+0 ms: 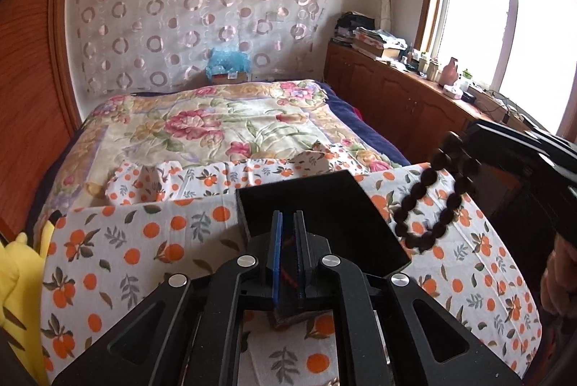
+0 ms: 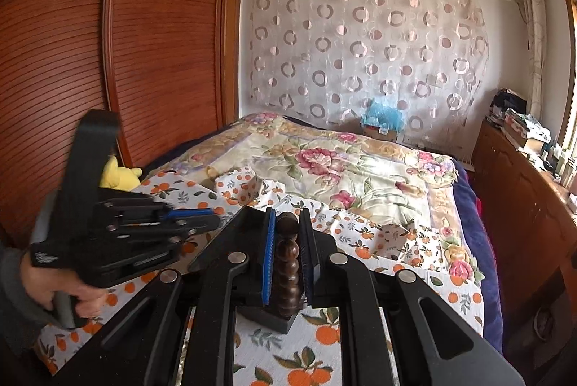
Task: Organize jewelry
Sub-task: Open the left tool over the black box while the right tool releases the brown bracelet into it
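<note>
A black jewelry box (image 1: 317,216) lies on the orange-print cloth (image 1: 144,241). My left gripper (image 1: 287,223) is shut, its fingers nearly together over the box's near edge; a thin red thing shows between them, too small to name. My right gripper (image 2: 287,223) is shut on a dark wooden bead bracelet (image 2: 287,263). In the left wrist view the bracelet (image 1: 429,202) hangs as a loop from the right gripper (image 1: 465,148), above the cloth right of the box. The left gripper (image 2: 187,216) shows at the left of the right wrist view.
The cloth covers a board at the foot of a bed with a floral quilt (image 1: 223,126). A yellow plush toy (image 1: 18,277) lies at the left. A wooden wardrobe (image 2: 90,61) stands left; a low wooden cabinet (image 1: 404,97) with clutter runs under the window at right.
</note>
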`<act>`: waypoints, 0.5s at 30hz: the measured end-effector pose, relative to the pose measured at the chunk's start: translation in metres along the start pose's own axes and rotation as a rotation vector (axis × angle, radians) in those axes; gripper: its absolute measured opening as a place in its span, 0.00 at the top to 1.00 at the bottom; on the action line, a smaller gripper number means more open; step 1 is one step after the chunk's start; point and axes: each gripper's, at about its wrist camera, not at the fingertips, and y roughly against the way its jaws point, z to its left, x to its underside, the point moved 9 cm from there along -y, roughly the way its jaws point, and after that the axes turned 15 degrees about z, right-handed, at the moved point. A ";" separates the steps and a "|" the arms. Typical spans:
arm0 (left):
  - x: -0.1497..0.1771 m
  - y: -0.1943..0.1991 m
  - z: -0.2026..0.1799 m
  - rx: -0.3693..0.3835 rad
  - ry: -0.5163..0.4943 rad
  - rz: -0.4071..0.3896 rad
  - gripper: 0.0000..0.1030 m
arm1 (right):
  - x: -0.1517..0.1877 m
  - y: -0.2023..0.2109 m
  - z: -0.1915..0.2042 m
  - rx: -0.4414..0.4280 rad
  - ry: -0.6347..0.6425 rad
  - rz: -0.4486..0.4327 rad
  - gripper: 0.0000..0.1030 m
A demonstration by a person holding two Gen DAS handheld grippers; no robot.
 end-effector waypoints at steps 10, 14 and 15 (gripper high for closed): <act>0.040 0.017 0.023 -0.029 0.021 -0.001 0.81 | -0.012 -0.043 0.004 -0.048 -0.024 0.051 0.86; 0.056 0.024 0.029 -0.030 0.022 -0.004 0.74 | -0.010 -0.062 0.016 -0.072 -0.010 0.086 0.86; 0.060 0.025 0.031 -0.031 0.022 -0.003 0.74 | -0.011 -0.064 0.023 -0.079 0.000 0.090 0.86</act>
